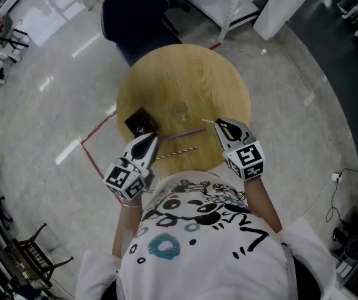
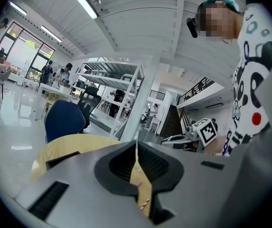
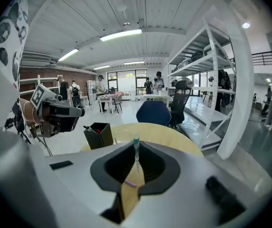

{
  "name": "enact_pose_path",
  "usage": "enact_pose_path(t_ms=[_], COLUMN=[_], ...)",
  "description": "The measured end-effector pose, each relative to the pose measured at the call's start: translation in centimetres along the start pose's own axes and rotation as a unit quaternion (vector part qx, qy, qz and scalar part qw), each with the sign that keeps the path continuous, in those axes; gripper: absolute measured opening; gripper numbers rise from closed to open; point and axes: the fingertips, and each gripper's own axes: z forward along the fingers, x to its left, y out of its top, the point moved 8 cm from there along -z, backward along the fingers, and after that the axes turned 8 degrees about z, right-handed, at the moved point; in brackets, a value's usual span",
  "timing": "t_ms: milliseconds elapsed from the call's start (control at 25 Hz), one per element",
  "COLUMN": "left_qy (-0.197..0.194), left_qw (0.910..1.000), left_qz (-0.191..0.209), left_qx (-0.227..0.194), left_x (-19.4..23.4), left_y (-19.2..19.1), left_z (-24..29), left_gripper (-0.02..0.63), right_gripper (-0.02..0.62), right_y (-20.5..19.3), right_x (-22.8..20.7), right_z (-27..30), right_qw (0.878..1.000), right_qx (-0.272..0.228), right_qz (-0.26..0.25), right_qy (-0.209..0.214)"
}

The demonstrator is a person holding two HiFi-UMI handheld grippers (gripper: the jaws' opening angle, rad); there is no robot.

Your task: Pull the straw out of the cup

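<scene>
On the round wooden table stands a clear cup with no straw in it. My right gripper hovers to the cup's right, shut on a teal-and-white striped straw whose tip pokes out toward the cup. A purple straw and a red-and-white striped straw lie flat near the table's front edge. My left gripper hangs over the front left of the table, beside the striped straw, its jaws closed together with nothing between them.
A black box holding pens sits at the table's left, just beyond my left gripper. A blue office chair stands behind the table. White shelving rises at the right, and people stand far back in the room.
</scene>
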Motion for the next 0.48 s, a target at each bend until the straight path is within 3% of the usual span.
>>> enact_pose_path(t_ms=[480], left_qy=[-0.004], left_qw=[0.9999], left_qz=[-0.014], left_qx=[0.0], left_x=[0.24], left_y=[-0.26], left_z=[0.53], left_gripper=[0.026], right_gripper=[0.04], right_y=[-0.19], right_x=[0.01], right_z=[0.74], right_qw=[1.0], right_qx=[0.011], right_qz=[0.003], right_qy=[0.009])
